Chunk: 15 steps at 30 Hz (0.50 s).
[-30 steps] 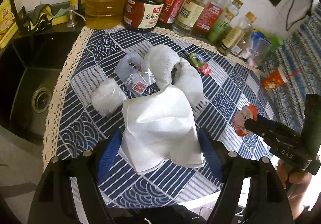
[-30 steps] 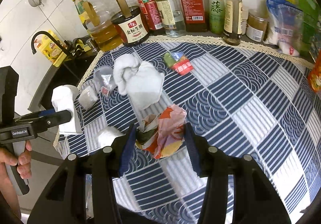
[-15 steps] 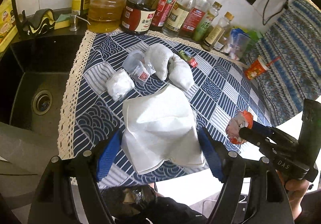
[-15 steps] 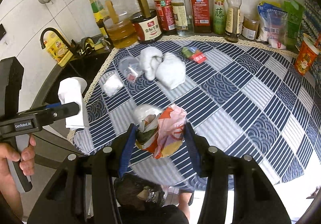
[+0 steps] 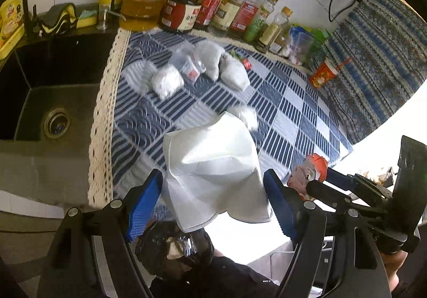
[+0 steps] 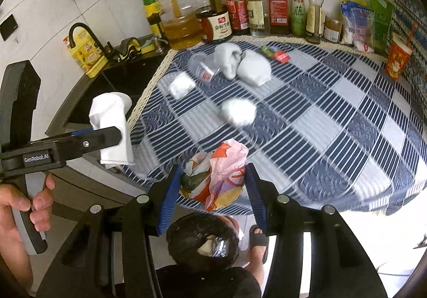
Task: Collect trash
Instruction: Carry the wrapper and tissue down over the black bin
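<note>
Covering the counter point(image 5: 80, 138), a blue-patterned cloth point(image 6: 333, 116); left claw point(image 5: 213, 202) pinching napkin point(image 5: 213, 164), right claw point(image 6: 212, 191) wrapper point(image 6: 221, 175).

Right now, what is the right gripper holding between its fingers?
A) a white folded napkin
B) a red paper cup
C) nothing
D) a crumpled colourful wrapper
D: in the right wrist view, the right gripper is shut on the crumpled colourful wrapper, while the white napkin sits in the left gripper.

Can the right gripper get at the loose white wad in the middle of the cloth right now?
Probably not: the right gripper is already shut on a colourful wrapper. The path to the white wad looks unobstructed, but the jaws are full.
</note>
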### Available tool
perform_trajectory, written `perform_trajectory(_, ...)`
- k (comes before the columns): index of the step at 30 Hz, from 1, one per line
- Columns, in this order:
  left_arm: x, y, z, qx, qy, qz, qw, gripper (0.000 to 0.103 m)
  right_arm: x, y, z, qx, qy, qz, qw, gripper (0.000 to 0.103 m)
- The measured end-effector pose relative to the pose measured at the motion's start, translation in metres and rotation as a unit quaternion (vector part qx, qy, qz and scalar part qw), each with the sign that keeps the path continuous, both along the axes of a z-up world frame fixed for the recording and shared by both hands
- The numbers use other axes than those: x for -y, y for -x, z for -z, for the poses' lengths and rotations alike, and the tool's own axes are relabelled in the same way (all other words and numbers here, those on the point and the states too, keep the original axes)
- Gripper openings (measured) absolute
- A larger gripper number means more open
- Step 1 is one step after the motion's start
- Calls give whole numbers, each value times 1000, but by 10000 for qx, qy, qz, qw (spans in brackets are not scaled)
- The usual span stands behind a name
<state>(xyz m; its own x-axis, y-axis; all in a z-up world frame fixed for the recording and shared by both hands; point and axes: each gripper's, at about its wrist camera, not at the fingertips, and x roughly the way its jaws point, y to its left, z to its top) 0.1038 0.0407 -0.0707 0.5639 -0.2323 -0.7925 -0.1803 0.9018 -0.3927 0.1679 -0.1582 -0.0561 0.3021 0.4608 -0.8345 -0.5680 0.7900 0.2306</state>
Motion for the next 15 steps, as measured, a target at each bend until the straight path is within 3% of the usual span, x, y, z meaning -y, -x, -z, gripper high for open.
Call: perform_trajectory(15, 9, 63, 62, -575, 285, 166, 9978, 75, -2, 82, 44, -524, 71, 51, 9986, 49)
